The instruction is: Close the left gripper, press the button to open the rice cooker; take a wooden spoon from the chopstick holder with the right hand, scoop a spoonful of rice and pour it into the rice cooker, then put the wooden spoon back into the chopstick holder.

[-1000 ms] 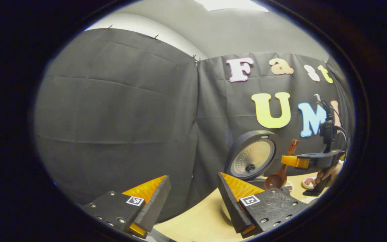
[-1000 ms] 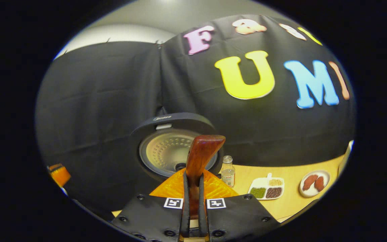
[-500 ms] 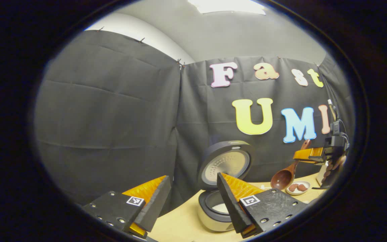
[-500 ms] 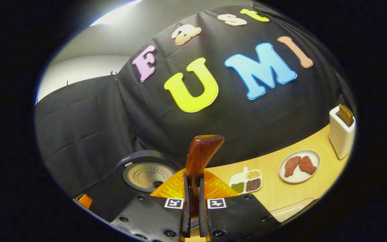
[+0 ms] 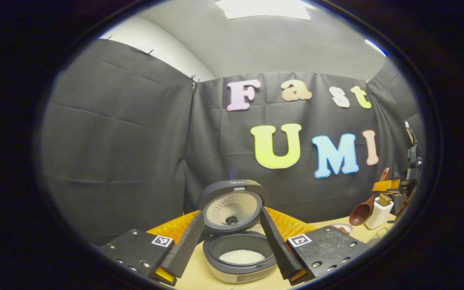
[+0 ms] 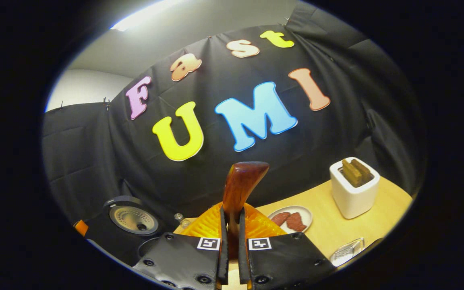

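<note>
Right gripper [image 6: 232, 225]: I have its fingers pinched on the handle of the wooden spoon [image 6: 240, 185], which stands up between them; in the left gripper view the spoon's bowl [image 5: 361, 213] hangs low, just beside the chopstick holder [image 5: 379, 213].

Left gripper [image 5: 230, 241]: spread wide and holding nothing, framing the rice cooker [image 5: 238, 257].

Step in hand: I judge this to be the return of the spoon to the holder (the rice already looks poured).

Risk, miss: the holder's mouth is narrow and already has something brown standing in it [image 6: 356, 172]; if I come down off-centre, the bowl could catch the rim.

Risk, tip: the chopstick holder looks tall and light, so a sideways nudge might topple it toward the edge of the table [image 6: 385, 209].

Risk, slip: the grip is on a smooth handle, so a jolt might twist the spoon.

Rice cooker: lid [image 5: 232, 205] upright, a low white heap of rice [image 5: 242, 256] in the pot.

Plate [image 6: 304, 211]: two reddish pieces [image 6: 288, 219] lie on it, between cooker and holder.

Clear container [image 6: 346, 250]: near the table's front edge; contents I cannot tell.
</note>
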`<state>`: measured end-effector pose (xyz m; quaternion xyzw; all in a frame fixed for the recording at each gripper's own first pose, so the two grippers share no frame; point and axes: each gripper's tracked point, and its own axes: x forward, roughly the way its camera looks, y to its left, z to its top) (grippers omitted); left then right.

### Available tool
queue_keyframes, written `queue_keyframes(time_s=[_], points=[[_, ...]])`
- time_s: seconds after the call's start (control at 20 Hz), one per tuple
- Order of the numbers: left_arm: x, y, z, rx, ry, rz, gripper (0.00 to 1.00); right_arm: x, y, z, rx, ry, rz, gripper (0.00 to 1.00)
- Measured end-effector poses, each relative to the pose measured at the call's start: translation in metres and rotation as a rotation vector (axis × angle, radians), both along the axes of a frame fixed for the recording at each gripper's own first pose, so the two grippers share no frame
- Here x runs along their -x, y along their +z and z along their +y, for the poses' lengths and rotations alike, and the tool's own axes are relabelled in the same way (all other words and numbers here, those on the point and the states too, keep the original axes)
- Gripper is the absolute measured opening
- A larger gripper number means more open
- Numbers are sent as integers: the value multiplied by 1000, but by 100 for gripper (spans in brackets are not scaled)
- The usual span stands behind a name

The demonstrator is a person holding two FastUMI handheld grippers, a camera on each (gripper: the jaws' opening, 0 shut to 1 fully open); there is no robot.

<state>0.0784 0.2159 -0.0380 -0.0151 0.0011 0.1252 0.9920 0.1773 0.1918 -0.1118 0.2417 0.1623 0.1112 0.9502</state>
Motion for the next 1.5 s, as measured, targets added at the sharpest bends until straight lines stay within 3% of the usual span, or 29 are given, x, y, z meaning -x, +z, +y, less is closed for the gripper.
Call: queue_keyframes(time_s=[0.2,0.3,0.35,0.5,0.6,1.0,1.5], points=[[-5,1,-30,1,-46,2,88,9,-13,-63,43,-89,22,7],[-7,2,-41,3,-65,1,85,17,-24,-88,75,-120,36,12],[-7,2,-45,5,-71,1,85,20,-30,-100,94,-133,47,7],[-9,2,-56,11,-88,3,88,32,-48,-132,139,-170,76,16],[-9,3,-62,5,-98,5,85,40,-59,-146,166,-187,95,12],[-13,2,-63,-2,-107,15,88,62,-121,-165,249,-194,195,12],[-23,13,-42,-4,-85,7,85,79,-184,-151,199,-147,348,21]])
